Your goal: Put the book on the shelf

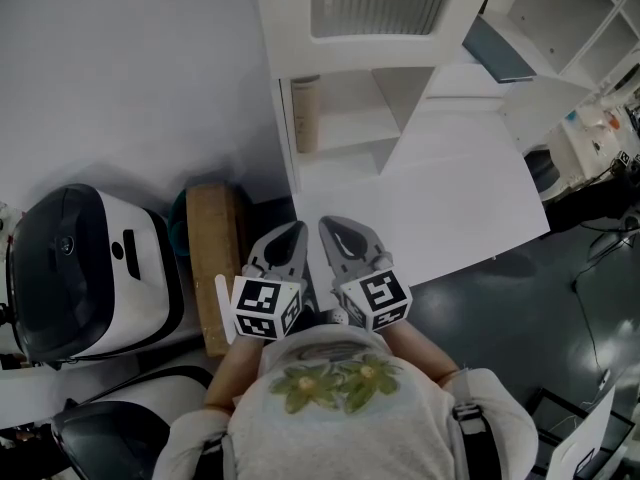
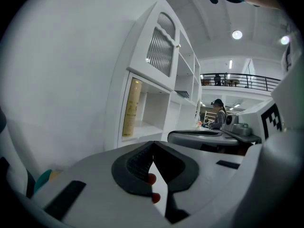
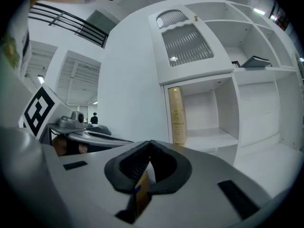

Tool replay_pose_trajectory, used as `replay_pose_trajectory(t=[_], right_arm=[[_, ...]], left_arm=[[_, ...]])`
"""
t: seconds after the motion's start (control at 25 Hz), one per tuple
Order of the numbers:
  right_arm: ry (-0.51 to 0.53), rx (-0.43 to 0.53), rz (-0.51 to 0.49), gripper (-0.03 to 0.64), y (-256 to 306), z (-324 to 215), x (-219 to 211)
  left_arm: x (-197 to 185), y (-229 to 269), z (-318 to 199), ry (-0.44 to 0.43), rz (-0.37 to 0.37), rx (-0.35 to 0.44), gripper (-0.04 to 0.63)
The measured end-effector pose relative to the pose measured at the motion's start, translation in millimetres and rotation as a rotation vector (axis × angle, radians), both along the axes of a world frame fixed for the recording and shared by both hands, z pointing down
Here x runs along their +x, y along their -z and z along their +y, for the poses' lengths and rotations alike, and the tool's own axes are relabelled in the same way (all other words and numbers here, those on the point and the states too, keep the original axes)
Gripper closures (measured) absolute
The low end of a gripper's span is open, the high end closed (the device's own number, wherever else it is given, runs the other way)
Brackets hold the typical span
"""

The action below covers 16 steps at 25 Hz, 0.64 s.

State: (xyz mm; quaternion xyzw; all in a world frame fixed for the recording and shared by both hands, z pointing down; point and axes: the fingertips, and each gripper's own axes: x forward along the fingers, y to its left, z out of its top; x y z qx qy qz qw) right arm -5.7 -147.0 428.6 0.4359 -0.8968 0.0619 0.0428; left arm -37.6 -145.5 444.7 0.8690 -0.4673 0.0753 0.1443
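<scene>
Standing on its shelf (image 1: 345, 126), the book (image 1: 306, 115) is beyond both jaws.

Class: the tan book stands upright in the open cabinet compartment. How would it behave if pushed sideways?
Standing on its narrow edge, the tan book would probably tip rather than slide. Nothing on its open side in the cabinet would catch it. It stands unbowed, so likely stiff.

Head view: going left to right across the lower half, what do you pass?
Black-and-white machine → brown box → left gripper → right gripper.
</scene>
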Motion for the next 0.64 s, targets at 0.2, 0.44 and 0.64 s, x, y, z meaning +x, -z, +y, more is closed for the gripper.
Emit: replay_pose_trajectory(t=[0.2, 0.44, 0.64], right_arm=[[0.008, -0.017, 0.011, 0.586, -2.7, 2.9, -1.5], [0.011, -0.010, 0.013, 0.586, -4.1, 2.1, -2.1], [0.009, -0.025, 0.014, 0.586, -6.1, 1.5, -2.1]], left_arm=[[-0.1, -0.6, 1.4, 0.003, 0.001, -0.002, 0.568], [0.0, -1.8, 2.0, 0.006, 0.002, -0.002, 0.568], [-0.8, -2.7, 2.5, 0.012, 0.003, -0.007, 0.568]])
